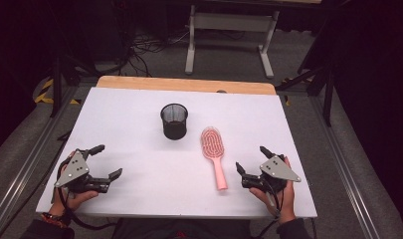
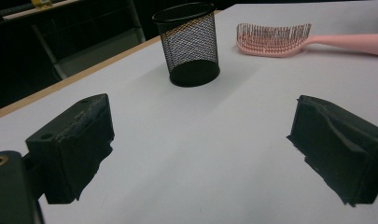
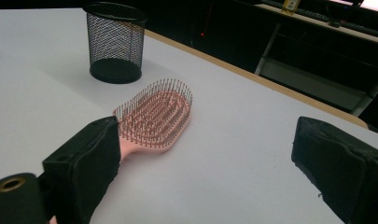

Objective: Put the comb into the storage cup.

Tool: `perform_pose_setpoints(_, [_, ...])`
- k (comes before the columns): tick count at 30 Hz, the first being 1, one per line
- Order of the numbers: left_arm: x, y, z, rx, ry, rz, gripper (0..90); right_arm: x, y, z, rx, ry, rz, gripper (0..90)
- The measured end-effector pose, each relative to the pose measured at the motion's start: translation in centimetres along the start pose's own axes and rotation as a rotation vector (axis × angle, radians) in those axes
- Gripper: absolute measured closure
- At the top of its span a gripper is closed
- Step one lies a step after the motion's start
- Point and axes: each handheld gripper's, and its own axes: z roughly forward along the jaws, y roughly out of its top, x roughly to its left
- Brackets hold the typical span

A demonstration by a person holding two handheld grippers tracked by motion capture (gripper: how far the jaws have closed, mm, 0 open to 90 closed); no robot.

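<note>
The work in hand appears to be at its opening step: the approach to the pink plastic paddle hairbrush, with nothing grasped yet. The hairbrush lies flat on the white surface, bristles up, just to the right of and slightly nearer than the black wire-mesh cylindrical cup, apart from it. Its handle points away from the cup toward the person's edge.

The right gripper hovers just right of the handle end, jaws spread wide and empty; in the right gripper view the handle passes behind its left jaw. The left gripper rests well to the left of and nearer than the cup, jaws likewise wide apart with nothing between them.

Judged next move: bring the right gripper over the handle so that both jaws straddle it, then close. The handle is slim and lies flat, so a low, square approach is likely required. The cup stands upright and open-topped, a probable destination.
</note>
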Motion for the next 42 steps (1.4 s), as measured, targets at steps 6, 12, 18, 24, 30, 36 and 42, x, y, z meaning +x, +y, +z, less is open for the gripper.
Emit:
perform_pose_setpoints(6, [0.0,0.0,0.2,0.007,-0.002,0.005,6.9,-0.2,-0.2,0.3,0.038,-0.004,0.019,8.7])
perform_pose_setpoints(12, [-0.2,-0.1,0.3,0.011,-0.001,0.017,6.9,-0.3,-0.2,0.8,0.088,-0.007,0.027,8.0])
perform_pose_setpoints(18, [-0.4,-0.1,0.0,0.004,-0.004,0.024,6.9,0.0,0.4,1.3,0.140,0.002,0.026,7.8])
perform_pose_setpoints(24, [-0.5,0.0,0.1,0.001,-0.009,0.021,6.9,0.2,1.6,2.1,0.171,0.095,0.098,7.8])
perform_pose_setpoints(30, [-0.8,0.1,0.3,0.011,-0.012,0.032,7.5,1.1,2.5,4.8,0.290,0.166,0.208,12.0])
perform_pose_setpoints(36, [-1.1,0.1,0.5,0.030,-0.019,0.054,8.0,2.7,3.9,8.5,0.482,0.156,0.224,15.0])
perform_pose_setpoints(42, [-0.9,-0.1,0.4,0.035,-0.025,0.034,8.3,2.4,3.6,10.8,0.676,0.094,0.254,18.9])
